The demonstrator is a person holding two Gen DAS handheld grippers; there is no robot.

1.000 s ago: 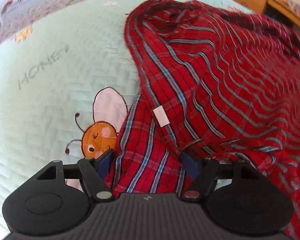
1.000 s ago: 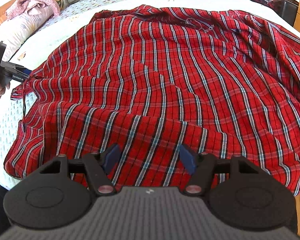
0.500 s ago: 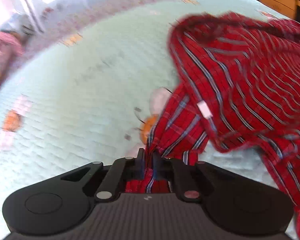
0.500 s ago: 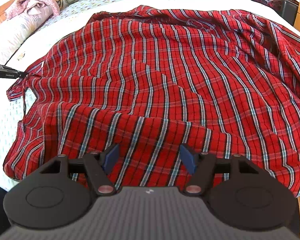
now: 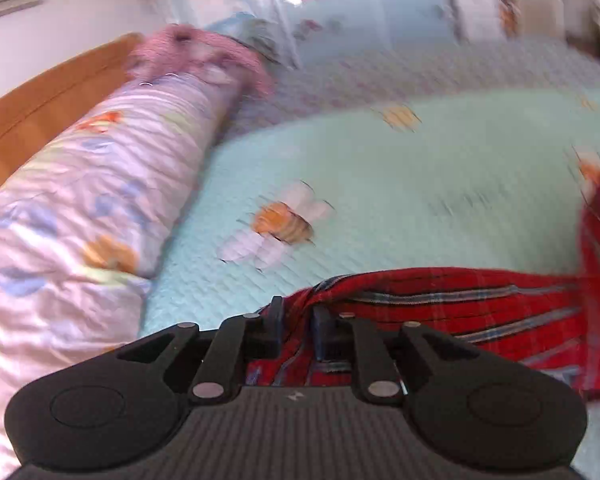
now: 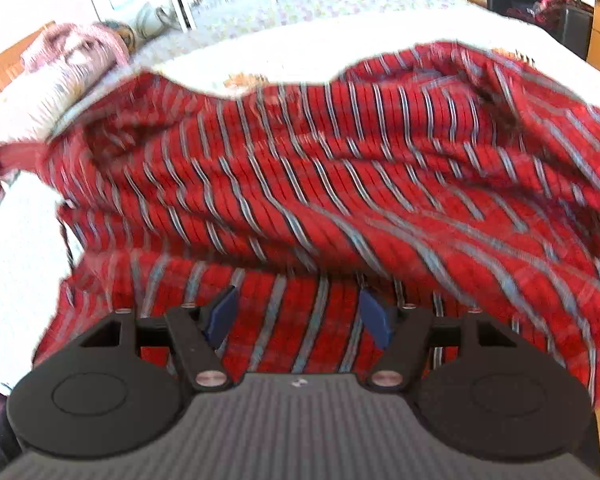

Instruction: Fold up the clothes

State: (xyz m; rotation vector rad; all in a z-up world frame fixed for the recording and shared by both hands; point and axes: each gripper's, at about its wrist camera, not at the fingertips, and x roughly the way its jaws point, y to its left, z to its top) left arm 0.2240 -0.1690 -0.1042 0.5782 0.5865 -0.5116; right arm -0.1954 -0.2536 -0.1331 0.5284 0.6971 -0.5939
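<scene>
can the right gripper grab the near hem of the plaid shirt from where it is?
Probably yes. The right gripper has its jaws open directly over the red plaid shirt, with the near striped fabric showing between them and nothing in the way; it likely only needs lowering.

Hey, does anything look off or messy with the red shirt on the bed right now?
Nothing damaged. The red plaid shirt is rumpled and lopsided: the left gripper pinches one bunched end, and the cloth runs off from it in a stretched band. The right gripper is open over the near edge, holding nothing.

left tool [image 5: 296,322] clamped the shirt [image 6: 340,184] edge and lifted it.
</scene>
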